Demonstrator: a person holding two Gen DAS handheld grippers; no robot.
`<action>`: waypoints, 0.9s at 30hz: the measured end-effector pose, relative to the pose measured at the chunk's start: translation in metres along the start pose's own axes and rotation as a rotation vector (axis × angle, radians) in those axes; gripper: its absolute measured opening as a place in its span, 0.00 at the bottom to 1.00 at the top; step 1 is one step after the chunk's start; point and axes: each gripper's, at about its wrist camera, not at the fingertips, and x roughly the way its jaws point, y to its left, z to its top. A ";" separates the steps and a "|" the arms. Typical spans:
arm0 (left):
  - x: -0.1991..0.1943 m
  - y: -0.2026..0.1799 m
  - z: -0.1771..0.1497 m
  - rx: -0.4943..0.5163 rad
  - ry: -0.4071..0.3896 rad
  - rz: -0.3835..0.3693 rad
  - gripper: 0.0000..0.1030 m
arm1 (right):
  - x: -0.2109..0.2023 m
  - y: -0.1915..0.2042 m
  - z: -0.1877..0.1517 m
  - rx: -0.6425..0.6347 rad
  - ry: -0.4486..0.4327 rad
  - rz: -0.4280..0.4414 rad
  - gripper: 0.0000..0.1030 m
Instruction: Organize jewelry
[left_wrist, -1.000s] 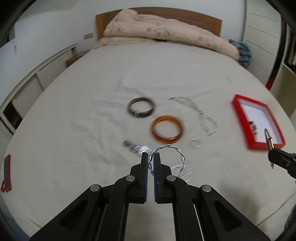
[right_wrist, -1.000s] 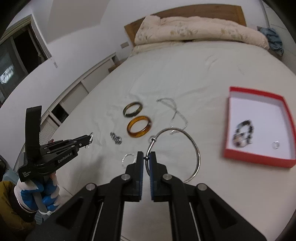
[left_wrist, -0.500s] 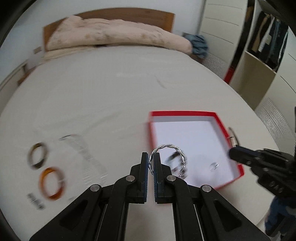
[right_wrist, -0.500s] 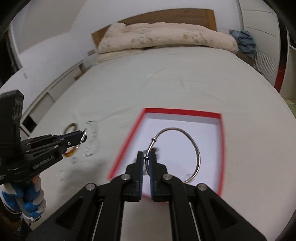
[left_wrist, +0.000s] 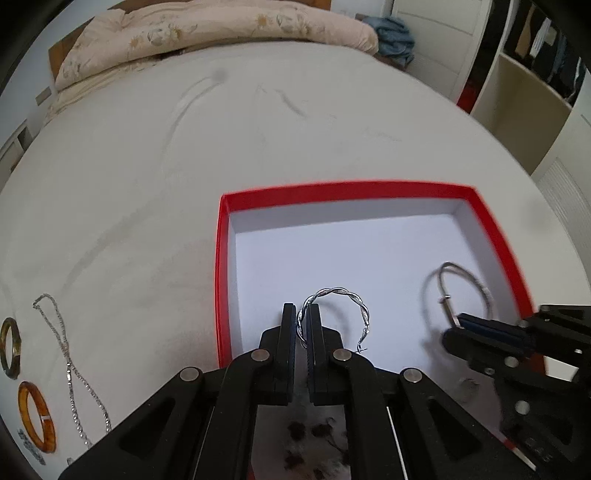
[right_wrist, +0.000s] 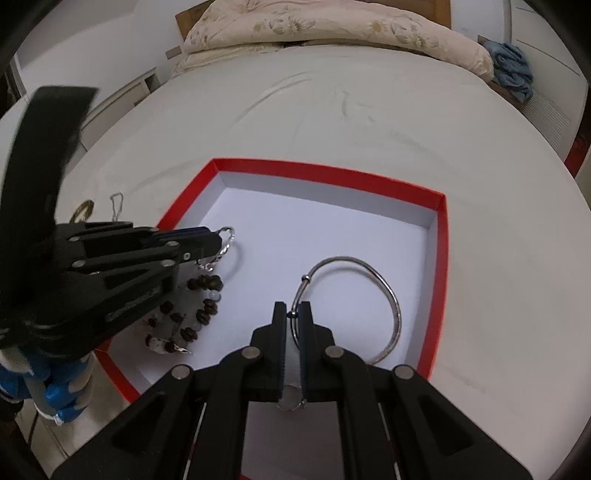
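Observation:
A red box with a white floor lies on the bed; its rim shows again in the right wrist view. My left gripper is shut on a twisted silver hoop earring held over the box's left part. My right gripper is shut on a plain silver bangle hanging above the box floor. Each gripper appears in the other's view: the right gripper with the bangle, the left gripper with the earring. A dark beaded bracelet and a small ring lie in the box.
On the white sheet left of the box lie a silver chain, an amber bangle and a dark green bangle. A rolled floral quilt and blue cloth sit at the headboard. A gloved hand holds the left gripper.
Both grippers swept right from above the loose jewelry to above the red box and sank lower, each still holding its piece. The box now fills the middle of both views.

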 end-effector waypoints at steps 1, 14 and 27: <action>0.001 0.001 -0.001 0.001 0.003 0.003 0.05 | 0.002 0.000 0.000 -0.003 0.004 -0.003 0.05; -0.074 0.005 -0.004 -0.021 -0.083 -0.070 0.14 | -0.045 0.007 -0.009 0.004 -0.020 -0.066 0.08; -0.310 0.117 -0.086 -0.066 -0.245 0.133 0.34 | -0.215 0.101 -0.037 0.032 -0.250 -0.024 0.09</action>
